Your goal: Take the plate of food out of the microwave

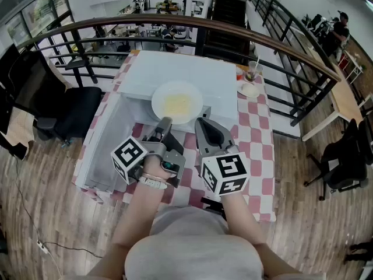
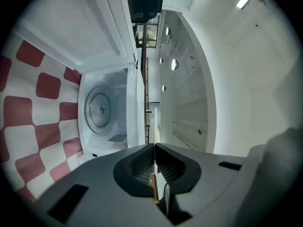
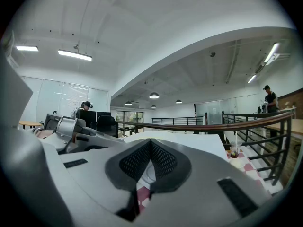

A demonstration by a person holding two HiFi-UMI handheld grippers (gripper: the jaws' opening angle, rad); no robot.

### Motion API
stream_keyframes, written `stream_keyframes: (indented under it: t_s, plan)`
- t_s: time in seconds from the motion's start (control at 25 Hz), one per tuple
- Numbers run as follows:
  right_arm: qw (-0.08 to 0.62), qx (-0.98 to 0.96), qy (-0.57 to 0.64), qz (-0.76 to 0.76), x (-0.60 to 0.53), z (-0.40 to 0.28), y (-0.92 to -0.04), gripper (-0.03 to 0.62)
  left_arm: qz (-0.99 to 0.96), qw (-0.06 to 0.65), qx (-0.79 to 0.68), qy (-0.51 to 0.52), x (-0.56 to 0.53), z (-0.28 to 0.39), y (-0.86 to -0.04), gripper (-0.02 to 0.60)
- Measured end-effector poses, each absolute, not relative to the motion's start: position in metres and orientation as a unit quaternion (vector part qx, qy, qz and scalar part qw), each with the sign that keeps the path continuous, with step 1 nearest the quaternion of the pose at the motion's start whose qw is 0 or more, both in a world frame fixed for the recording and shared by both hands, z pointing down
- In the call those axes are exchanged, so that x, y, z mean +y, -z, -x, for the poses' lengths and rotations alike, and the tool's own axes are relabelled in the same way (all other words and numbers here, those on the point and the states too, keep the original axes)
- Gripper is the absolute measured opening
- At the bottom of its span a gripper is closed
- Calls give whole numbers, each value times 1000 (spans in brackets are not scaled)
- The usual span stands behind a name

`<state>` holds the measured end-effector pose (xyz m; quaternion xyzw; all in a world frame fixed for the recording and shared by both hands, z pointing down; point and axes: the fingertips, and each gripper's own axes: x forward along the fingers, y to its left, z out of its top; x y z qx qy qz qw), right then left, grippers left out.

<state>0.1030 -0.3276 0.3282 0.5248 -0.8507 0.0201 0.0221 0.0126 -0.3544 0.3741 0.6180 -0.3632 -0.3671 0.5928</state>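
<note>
Before the open microwave (image 1: 175, 69) at the table's (image 1: 256, 118) middle, we hold the plate of food (image 1: 177, 102) by its rim in the clamped left gripper (image 1: 166, 122); the right gripper (image 1: 201, 122) is closed, empty, just beside it.

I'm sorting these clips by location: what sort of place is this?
Probably an upper gallery in an open-plan office: a curved black metal railing with a wooden handrail edges it, work desks show on the floor below, and a black office chair stands nearby.
</note>
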Motion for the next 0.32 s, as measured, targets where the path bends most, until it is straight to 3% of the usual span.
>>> stream_keyframes:
  t_s: [0.32]
  plan:
    - [20, -852, -23, -522, -332, -101, -330, 23, -620, 591, -364, 366, -360, -13, -375, 8]
